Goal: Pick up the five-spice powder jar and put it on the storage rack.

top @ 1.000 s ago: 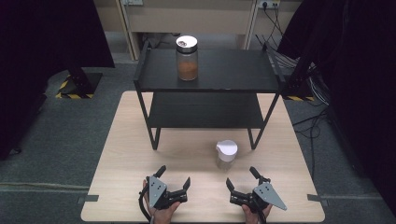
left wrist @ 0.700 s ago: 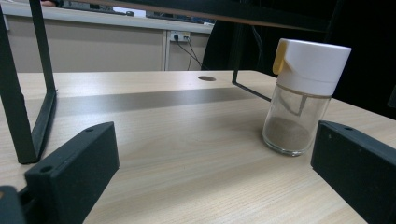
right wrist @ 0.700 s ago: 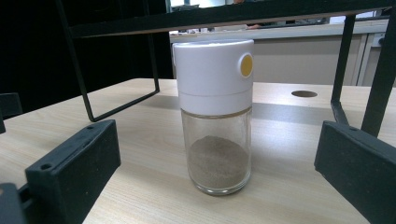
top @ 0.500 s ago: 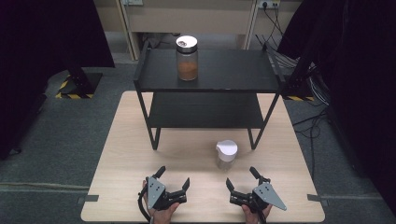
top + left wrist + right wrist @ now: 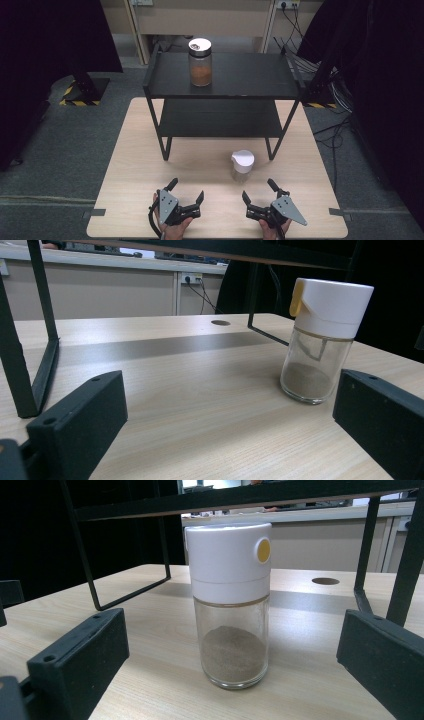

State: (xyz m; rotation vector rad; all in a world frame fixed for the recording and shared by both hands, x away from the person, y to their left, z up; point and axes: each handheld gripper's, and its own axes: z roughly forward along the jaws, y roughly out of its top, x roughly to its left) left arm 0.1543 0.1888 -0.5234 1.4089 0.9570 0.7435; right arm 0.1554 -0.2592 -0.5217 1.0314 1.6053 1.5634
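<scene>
Black jaws spread wide on my left gripper [image 5: 185, 197], resting empty at the table's [image 5: 130, 165] near edge, and my right gripper [image 5: 259, 196] gapes empty too, lined up on the white-capped shaker [image 5: 231, 605]. It stands upright just ahead, near the rack's [image 5: 225, 75] front right leg, so I'd go in level and clamp the glass below the cap. A little brown powder sits at its bottom, while the jar [image 5: 200, 62] on the rack's top shelf holds orange-brown powder about halfway up.

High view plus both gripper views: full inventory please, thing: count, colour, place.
table: 1, light wood, centre of the floor
shelf rack: 1, black, two tiers, on the table's far half
jar with silver lid: 1, clear glass, brown contents, on the rack's top tier
shaker jar: 1, clear glass, white cap, some brown powder inside, on the table before the rack
left gripper: 1, black, open, near table edge
right gripper: 1, black, open, near table edge
</scene>
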